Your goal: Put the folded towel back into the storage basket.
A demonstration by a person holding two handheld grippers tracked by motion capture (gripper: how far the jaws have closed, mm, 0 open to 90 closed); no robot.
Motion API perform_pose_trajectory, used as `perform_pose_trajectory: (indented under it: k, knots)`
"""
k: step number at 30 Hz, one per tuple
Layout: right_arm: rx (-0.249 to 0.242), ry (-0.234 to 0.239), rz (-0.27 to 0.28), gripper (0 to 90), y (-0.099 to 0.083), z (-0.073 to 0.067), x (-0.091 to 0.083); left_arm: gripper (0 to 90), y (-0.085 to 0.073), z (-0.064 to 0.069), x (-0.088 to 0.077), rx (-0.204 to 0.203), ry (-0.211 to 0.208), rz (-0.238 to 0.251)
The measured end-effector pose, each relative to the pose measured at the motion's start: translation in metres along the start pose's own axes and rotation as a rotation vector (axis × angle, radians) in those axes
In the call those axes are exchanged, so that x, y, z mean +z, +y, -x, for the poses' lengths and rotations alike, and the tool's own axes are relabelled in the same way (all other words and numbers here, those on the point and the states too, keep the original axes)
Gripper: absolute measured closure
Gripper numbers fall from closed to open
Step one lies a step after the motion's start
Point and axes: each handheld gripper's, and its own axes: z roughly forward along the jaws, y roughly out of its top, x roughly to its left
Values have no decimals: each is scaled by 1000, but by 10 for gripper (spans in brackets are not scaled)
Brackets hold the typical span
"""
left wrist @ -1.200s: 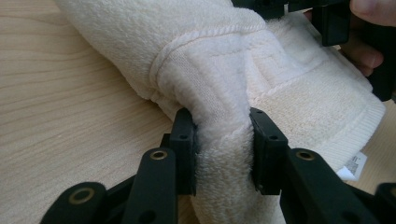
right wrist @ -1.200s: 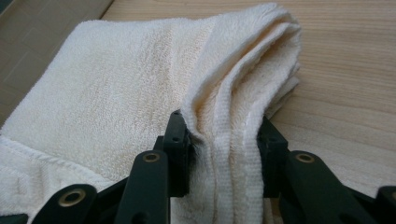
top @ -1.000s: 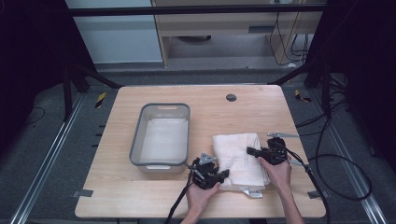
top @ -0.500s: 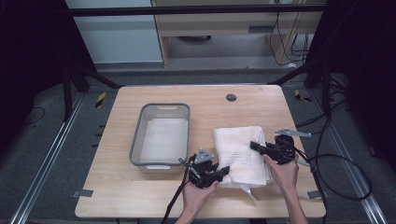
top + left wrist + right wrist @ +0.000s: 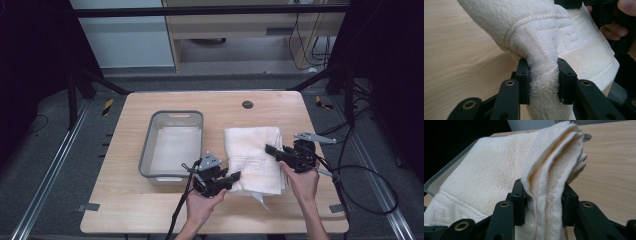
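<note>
Four items, largest first. Pale rectangular wooden desk (image 5: 150,210), a round dark grommet hole (image 5: 247,104) near its far edge.

Grey rectangular plastic tub (image 5: 147,150), left of centre on the desk, open top up, light inside.

Cream folded terry towel with a woven border band (image 5: 252,150), on the desk's right half just beside the tub, not touching it as far as the high view shows. Its near end is gripped at both near corners; several folded layers show at the edge in the right gripper view.

Black two-jaw left tongs (image 5: 235,176), held in the person's left hand (image 5: 202,200), forearm coming in from the near edge, jaws pointing right at a shallow angle. Jaws narrow, clamped on the towel's near left corner; in the left gripper view (image 5: 543,81) the cloth bulges between the pads.

Black two-jaw right tongs (image 5: 270,148), in the right hand (image 5: 302,177), forearm rising from the near edge, jaws pointing left toward the towel's right side. Jaws narrow, pinching the stacked layers (image 5: 544,200) of the right edge; the fabric stands upright between the pads.
</note>
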Motion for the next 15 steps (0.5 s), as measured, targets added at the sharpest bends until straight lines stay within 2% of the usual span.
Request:
perform_pose_trajectory:
  k: [5, 15]
  knots:
    - [-10, 3, 12, 639, 6, -8, 2, 672, 5, -2, -11, 22, 23, 11]
    - [-36, 23, 22, 636, 20, -29, 16, 671, 11, -13, -32, 30, 60, 33]
